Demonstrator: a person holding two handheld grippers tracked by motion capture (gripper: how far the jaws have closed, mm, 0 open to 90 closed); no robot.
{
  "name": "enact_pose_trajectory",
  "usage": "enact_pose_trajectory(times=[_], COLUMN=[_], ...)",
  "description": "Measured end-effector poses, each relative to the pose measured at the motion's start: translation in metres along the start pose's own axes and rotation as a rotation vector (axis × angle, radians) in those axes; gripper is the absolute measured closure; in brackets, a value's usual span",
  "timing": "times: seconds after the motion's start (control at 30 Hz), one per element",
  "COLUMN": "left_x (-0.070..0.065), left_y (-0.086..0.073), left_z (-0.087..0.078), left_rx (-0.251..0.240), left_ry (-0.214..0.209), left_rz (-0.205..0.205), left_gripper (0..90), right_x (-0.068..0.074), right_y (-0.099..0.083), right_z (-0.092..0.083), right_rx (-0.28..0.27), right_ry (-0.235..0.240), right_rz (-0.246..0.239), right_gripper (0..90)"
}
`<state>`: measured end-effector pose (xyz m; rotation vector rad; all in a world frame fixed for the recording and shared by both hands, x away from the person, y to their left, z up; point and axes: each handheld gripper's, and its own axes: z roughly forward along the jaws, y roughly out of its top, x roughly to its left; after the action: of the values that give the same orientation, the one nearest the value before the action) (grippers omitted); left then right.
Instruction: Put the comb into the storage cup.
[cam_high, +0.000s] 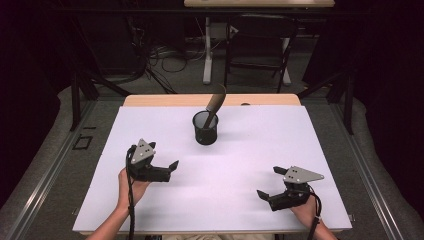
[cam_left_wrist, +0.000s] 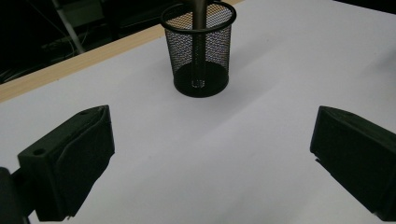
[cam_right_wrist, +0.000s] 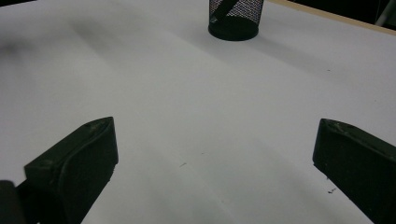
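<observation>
Both grippers' jaws wide apart, empty.

We see our left gripper (cam_left_wrist: 210, 158) with its 2 jaws wide apart, nothing between them. Ahead, a mesh cup (cam_left_wrist: 200, 51) stands upright on the white table (cam_left_wrist: 261, 116), a stick (cam_left_wrist: 200, 28) inside.

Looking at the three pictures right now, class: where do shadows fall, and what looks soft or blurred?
High view: the mesh cup throws a faint shadow rightward on the white table; surroundings are dark. Left gripper view: the cup is fairly sharp, the near jaws soft. Right gripper view: the cup casts a diffuse shadow; jaws blurred.
</observation>
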<state>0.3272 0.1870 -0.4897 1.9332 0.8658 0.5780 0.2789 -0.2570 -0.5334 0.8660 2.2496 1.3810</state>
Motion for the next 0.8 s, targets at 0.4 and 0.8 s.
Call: enact_pose_trajectory(times=[0.4, 0.8], left_x=[-0.005, -0.013], left_y=[-0.006, -0.016], left_z=[-0.012, -0.026], left_rx=[-0.017, -0.055], left_ry=[0.011, 0.027], left_rz=[0.011, 0.017], left_gripper=[0.0, 0.0], right_x=[0.0, 0.0], right_y=[0.0, 0.0], right_z=[-0.002, -0.003], right_rx=[-0.002, -0.004], right_ry=[-0.006, -0.005], right_rz=[-0.002, 0.004], right_gripper=[0.0, 0.0])
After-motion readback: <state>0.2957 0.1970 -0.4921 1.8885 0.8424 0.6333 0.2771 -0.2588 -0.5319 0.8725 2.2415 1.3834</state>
